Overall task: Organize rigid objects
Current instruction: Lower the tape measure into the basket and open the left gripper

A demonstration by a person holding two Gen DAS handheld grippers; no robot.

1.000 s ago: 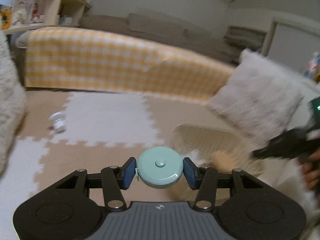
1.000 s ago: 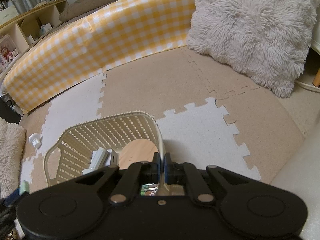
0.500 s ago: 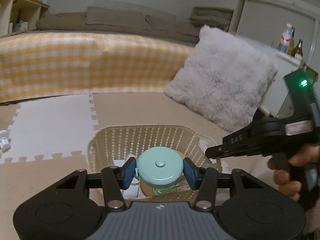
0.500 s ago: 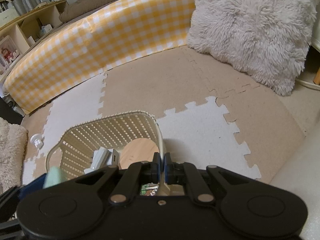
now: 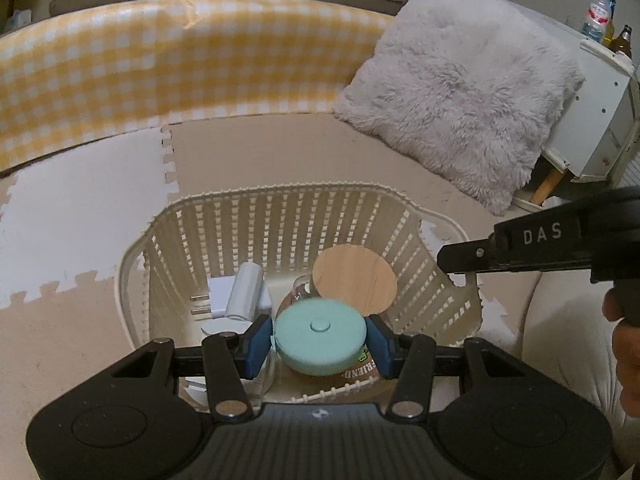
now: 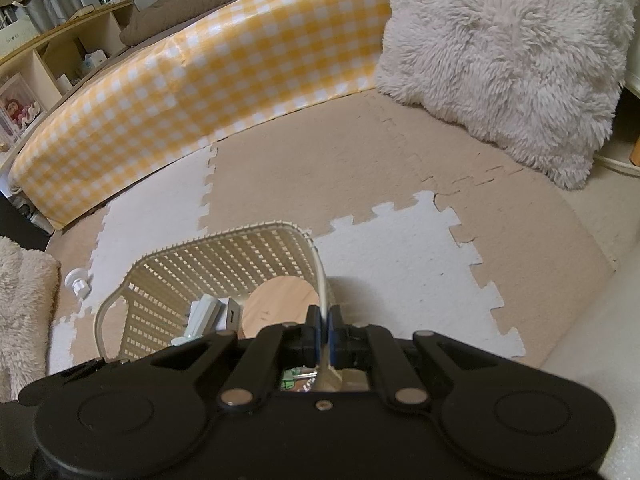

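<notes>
My left gripper is shut on a round mint-green tape measure, held over the inside of the cream slatted basket. In the basket lie a glass jar with a round wooden lid, a white plug adapter and a white cylinder. My right gripper is shut on the basket's rim at its right side; in the left wrist view its black body and a hand appear at right.
A yellow checked barrier bounds the foam floor mats behind the basket. A fluffy grey cushion leans at the right. A small white knob-like object lies on the mat left of the basket. White furniture stands far right.
My left gripper swung right and tipped downward, carrying the tape measure from above the open mat to over the basket. The right gripper stayed on the rim.
</notes>
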